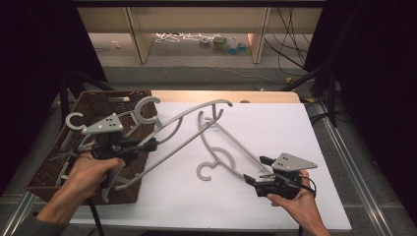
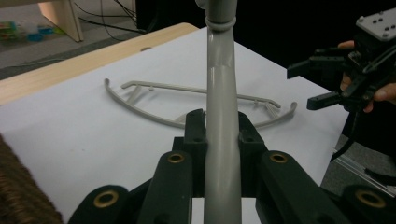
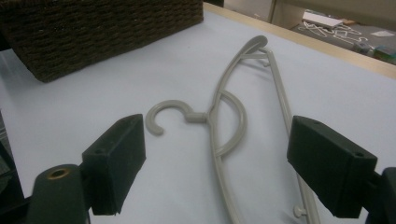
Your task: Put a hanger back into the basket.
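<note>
From the high view, the left gripper [image 1: 147,145] pinches a grey hanger [image 1: 182,135] slanting toward one o'clock over the wicker basket [image 1: 59,169]; a second hanger [image 1: 223,147] lies flat on the white table [image 1: 275,128], its long axis running from eleven to five o'clock. Seen along the left gripper's jaws, the held bar [image 2: 222,121] points to twelve. Seen along the right gripper's jaws, the right gripper [image 3: 215,165] stands spread and empty, nearer the lying hanger [image 3: 224,116], whose hook points toward nine o'clock.

White-topped table [image 1: 275,196], wood edge at rear, grey hanger [image 1: 223,157] lying flat, brown wicker basket [image 1: 96,110] at left
</note>
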{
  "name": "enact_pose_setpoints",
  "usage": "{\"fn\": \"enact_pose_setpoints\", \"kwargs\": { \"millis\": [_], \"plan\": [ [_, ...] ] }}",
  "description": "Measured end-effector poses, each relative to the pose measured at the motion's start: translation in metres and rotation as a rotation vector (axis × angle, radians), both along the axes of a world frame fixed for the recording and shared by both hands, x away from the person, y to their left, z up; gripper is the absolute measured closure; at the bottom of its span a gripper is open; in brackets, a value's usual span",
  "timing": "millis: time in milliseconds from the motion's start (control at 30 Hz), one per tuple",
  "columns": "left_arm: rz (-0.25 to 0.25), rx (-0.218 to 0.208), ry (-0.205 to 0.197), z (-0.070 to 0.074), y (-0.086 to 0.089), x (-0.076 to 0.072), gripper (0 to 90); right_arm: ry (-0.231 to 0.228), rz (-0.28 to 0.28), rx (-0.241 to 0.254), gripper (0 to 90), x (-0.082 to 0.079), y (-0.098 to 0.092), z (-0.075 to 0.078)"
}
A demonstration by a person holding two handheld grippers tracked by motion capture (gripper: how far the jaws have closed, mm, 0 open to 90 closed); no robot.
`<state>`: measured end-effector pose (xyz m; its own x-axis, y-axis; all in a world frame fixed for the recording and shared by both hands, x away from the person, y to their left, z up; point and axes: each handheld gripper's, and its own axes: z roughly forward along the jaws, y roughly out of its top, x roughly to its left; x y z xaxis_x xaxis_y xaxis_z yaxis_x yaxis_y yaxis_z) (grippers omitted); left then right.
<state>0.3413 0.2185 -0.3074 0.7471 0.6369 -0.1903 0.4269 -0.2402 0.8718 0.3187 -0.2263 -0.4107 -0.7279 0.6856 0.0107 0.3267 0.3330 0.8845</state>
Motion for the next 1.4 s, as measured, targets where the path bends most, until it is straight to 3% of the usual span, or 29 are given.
{"fn": "enact_pose_setpoints", "kwargs": {
  "millis": [200, 267, 467, 833, 1267, 1400],
  "plan": [
    [0.073, 0.031, -0.002, 0.009, 0.028, 0.007, 79.2, 0.011, -0.001, -0.013, 20.4, 0.000, -0.001, -0.001],
    [0.090, 0.030, 0.017, 0.009, 0.036, 0.010, 79.2, 0.016, -0.002, -0.015, 20.4, 0.001, -0.002, -0.002],
    [0.147, 0.026, 0.002, 0.012, 0.063, 0.019, 79.3, 0.031, -0.004, -0.014, 20.0, 0.001, -0.002, -0.004],
    [0.262, 0.043, -0.012, 0.008, 0.106, 0.033, 79.3, 0.029, -0.005, -0.010, 19.6, 0.002, -0.002, -0.006],
    [0.335, 0.125, -0.010, -0.004, 0.152, 0.041, 79.2, 0.036, -0.010, -0.014, 19.6, 0.003, -0.002, -0.008],
    [0.329, 0.209, -0.008, -0.008, 0.158, 0.043, 79.3, 0.039, -0.010, -0.013, 19.6, 0.004, -0.003, -0.009]
  ]
}}
